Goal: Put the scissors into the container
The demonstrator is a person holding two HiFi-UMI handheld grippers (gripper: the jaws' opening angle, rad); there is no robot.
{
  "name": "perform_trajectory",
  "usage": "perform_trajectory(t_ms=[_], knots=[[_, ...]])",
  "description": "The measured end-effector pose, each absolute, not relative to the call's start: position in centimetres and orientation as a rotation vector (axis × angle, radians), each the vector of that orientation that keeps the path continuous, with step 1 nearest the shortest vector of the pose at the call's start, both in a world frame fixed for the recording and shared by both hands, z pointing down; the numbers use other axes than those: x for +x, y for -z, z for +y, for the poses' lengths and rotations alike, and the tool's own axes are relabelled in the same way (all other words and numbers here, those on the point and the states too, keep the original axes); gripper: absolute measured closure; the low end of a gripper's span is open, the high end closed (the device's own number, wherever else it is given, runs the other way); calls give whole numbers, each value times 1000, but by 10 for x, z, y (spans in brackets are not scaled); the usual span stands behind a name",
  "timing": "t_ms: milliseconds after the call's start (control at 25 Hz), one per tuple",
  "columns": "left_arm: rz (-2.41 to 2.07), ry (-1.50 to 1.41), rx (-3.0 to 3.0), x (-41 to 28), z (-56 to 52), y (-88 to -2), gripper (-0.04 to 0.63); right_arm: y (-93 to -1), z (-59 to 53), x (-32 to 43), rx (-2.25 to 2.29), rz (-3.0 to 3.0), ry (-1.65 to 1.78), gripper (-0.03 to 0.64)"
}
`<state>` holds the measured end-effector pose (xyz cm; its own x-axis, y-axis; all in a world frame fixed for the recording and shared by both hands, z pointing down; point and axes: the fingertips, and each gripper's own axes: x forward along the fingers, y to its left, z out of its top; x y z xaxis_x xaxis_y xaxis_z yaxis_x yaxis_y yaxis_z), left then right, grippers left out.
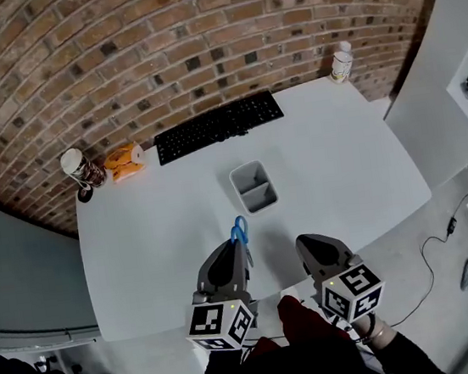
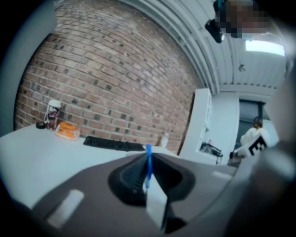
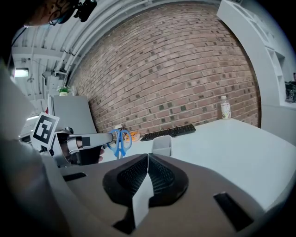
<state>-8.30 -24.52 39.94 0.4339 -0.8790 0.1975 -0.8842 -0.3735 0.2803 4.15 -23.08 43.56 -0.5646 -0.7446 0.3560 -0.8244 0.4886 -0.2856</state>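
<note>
Scissors [image 1: 239,227] in left hand-held gripper [image 1: 235,247] — handles forward, toward container [image 1: 253,187]

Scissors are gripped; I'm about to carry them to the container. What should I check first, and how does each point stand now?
1. Scissors clamped in left tongs: ok; the blue handles stick out past the tips.
2. Blade direction: cannot tell, hidden inside the tongs.
3. Container upright and open: ok.
4. Its compartments look empty: ok.
5. Table between left tongs and container is bare: ok.
6. Right tongs shut, empty, off to the side: ok.
</note>
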Motion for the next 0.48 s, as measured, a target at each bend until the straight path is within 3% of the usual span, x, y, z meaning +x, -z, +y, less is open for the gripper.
perform_trajectory(t_ms=[480], knots=[[-1507,-25,2313,-62,-305,-409,568,-452,-283,57,1328,-2535,-676,607]])
